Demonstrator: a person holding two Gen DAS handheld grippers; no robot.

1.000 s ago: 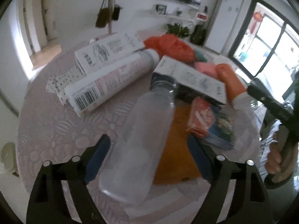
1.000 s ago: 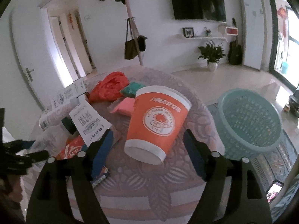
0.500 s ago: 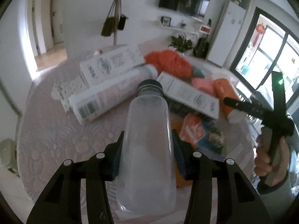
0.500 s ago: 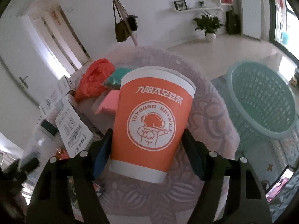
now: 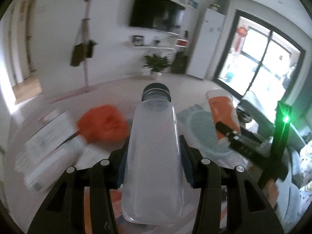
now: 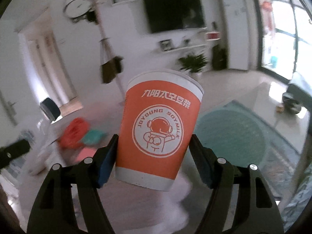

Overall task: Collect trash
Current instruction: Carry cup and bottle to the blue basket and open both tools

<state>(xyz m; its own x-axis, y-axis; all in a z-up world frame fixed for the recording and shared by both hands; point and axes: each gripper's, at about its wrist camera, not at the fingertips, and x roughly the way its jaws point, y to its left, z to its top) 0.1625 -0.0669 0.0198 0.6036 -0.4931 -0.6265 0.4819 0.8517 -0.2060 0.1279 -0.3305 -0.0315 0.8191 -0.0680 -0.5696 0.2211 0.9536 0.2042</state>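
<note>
My left gripper (image 5: 153, 161) is shut on a clear plastic bottle (image 5: 154, 156) with a dark cap, held up above the table. My right gripper (image 6: 154, 156) is shut on an orange paper cup (image 6: 159, 128) printed with an astronaut logo, also lifted clear of the table. In the left wrist view the same orange cup (image 5: 222, 113) shows at the right, with the right gripper (image 5: 232, 134) clamped on it. A teal mesh basket (image 6: 230, 134) stands on the floor beyond the cup, and the basket (image 5: 202, 128) also appears behind the bottle.
On the round table lie an orange plastic bag (image 5: 103, 124), white cartons (image 5: 48, 142), a teal packet (image 6: 93, 137) and a pink item (image 6: 85, 153). A coat stand (image 6: 106, 58), a potted plant (image 5: 156, 63) and a TV line the far wall.
Both grippers closed on their items, the left on the bottle and the right on the cup, then lifted them off the table; both views now look more level at the room.
</note>
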